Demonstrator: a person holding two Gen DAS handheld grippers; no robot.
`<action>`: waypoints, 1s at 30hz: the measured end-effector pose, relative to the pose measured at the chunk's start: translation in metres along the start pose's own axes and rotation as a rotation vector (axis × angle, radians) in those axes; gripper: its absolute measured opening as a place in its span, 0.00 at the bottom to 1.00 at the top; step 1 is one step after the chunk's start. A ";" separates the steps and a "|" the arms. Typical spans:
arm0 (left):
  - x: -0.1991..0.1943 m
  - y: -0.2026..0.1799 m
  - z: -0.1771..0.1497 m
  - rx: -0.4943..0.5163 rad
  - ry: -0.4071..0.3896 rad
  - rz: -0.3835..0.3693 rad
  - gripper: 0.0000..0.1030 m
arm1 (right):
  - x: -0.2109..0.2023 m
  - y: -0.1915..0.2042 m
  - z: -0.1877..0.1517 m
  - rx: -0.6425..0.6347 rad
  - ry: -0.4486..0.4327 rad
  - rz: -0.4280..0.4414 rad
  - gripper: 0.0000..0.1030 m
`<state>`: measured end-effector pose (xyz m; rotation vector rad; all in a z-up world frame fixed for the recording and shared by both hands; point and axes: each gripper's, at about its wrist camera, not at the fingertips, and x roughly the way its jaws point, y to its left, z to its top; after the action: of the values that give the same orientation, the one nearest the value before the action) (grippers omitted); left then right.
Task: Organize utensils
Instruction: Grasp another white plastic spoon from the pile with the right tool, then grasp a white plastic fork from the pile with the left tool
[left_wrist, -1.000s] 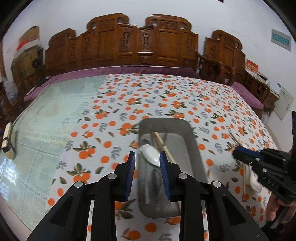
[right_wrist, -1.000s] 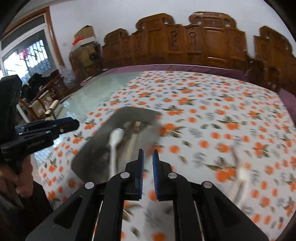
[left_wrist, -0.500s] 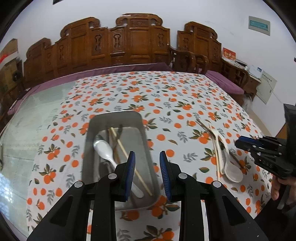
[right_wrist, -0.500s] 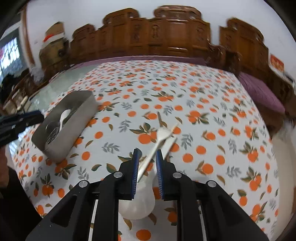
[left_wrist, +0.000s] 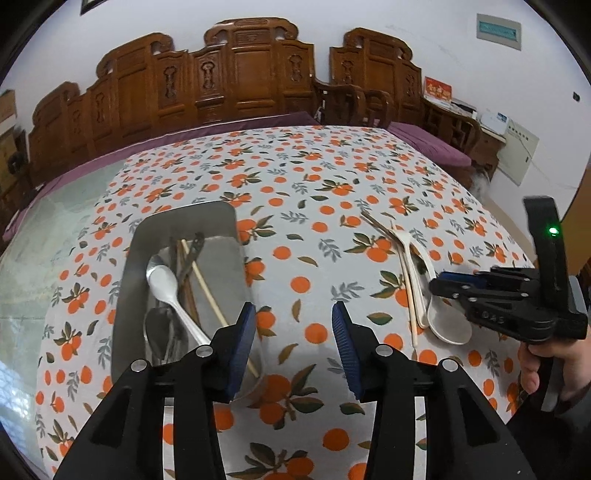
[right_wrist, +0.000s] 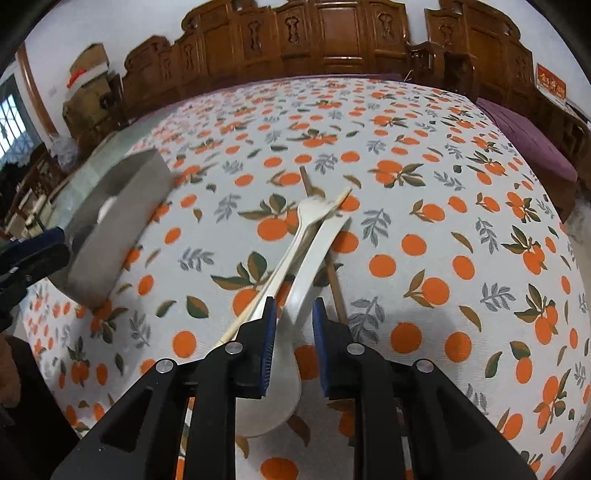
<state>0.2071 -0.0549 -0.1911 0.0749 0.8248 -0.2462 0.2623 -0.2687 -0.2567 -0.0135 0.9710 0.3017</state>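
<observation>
Orange-print tablecloth (right_wrist: 424, 236) under me — my right gripper (right_wrist: 293, 325) straddles the white spoon (right_wrist: 295, 295) without pinching, bowl toward me, handle pointing away, right of the tray (left_wrist: 177, 225) — left gripper (left_wrist: 293, 325) open, just widened, empty.

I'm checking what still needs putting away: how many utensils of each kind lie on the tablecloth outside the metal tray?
White spoon: 1
White fork: 1
Chopsticks: 2 (one pale, one brown)
Total: 4
</observation>
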 end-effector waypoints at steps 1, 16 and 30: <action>0.001 -0.002 0.000 0.003 0.003 -0.002 0.39 | 0.002 0.001 0.000 0.000 0.004 0.003 0.21; 0.023 -0.030 -0.014 0.059 0.053 -0.031 0.40 | 0.003 -0.004 0.010 0.019 -0.004 0.008 0.05; 0.046 -0.055 -0.003 0.100 0.043 -0.026 0.69 | -0.032 -0.053 0.024 0.103 -0.134 -0.003 0.04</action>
<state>0.2212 -0.1161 -0.2258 0.1633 0.8565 -0.3109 0.2780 -0.3235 -0.2234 0.0983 0.8518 0.2463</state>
